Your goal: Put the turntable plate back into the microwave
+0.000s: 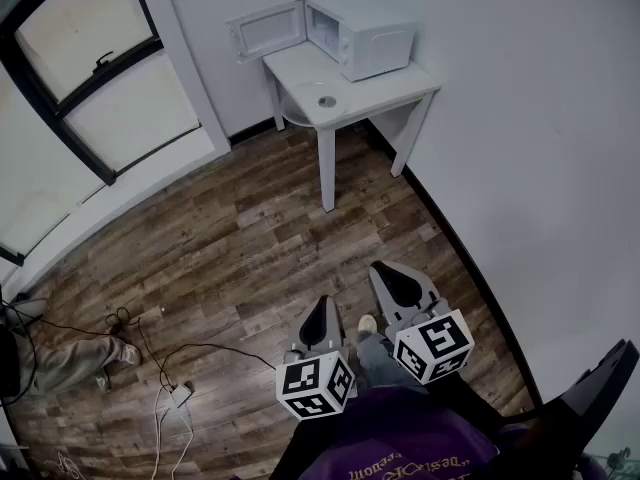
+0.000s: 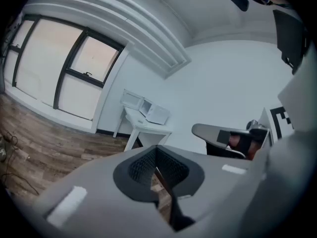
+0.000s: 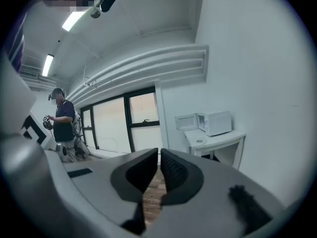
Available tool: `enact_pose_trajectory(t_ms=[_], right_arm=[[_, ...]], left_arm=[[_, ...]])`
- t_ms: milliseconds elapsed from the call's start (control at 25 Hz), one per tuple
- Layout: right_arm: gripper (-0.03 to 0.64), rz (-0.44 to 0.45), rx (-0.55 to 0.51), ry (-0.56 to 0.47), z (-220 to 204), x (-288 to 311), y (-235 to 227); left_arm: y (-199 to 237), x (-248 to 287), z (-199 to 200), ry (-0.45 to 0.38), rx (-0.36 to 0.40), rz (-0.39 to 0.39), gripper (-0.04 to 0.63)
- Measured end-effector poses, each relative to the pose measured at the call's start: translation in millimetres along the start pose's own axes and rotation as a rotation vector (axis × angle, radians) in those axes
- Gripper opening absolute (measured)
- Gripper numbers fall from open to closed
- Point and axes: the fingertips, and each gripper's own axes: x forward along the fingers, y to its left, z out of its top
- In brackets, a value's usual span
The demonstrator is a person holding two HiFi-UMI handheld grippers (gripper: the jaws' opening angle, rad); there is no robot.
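- My left gripper (image 2: pixel 156 165) and right gripper (image 3: pixel 159 167) both have their jaws pressed together on nothing. They hang side by side low in front of me, pointing slightly down over the wood floor (image 1: pixel 250 248).
- The turntable plate (image 1: pixel 327 100) lies flat on the white table (image 1: pixel 390 90), in front of the microwave (image 1: pixel 378 46) and near the table's front edge. It is well apart from me, so the task has not begun.
- I judge the plate to be glass: stiff, slick, fairly heavy and quick to chip or shatter if knocked or dropped.
- The rim is the only place to grip it. Because it lies flat, I may need to nudge it partly over the table edge so one jaw can get underneath. Pinching it at opposite sides with both grippers would keep it level.
- The microwave door (image 1: pixel 265 28) stands swung open to the left, leaving the cavity free. That door and the cavity's lip are the edges to clear.
- The floor between me and the table is open. The wall (image 1: pixel 540 168) runs close on my right. Cables and a power strip (image 1: pixel 178 396) lie off to my left, away from the straight path.
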Motion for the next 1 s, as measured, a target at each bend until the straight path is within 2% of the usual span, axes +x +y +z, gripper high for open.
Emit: enact_pose_trajectory(t_ms=[240, 440, 680, 1000], right_arm=[[0.011, 0.043, 0.026, 0.011, -1, 43, -21], [0.011, 0.089, 0.014, 0.024, 8, 94, -51], [0.011, 0.133, 0.018, 0.058, 21, 158, -96], [0.011, 0.211, -0.001, 0.071, 47, 236, -134]], left_arm=[[17, 41, 12, -0.001, 0.023, 0.014, 0.005], [31, 90, 39, -0.020, -0.009, 0.013, 0.004], [32, 150, 84, -0.104, -0.017, 0.007, 0.005], [48, 220, 122, -0.137, -0.030, 0.075, 0.005]])
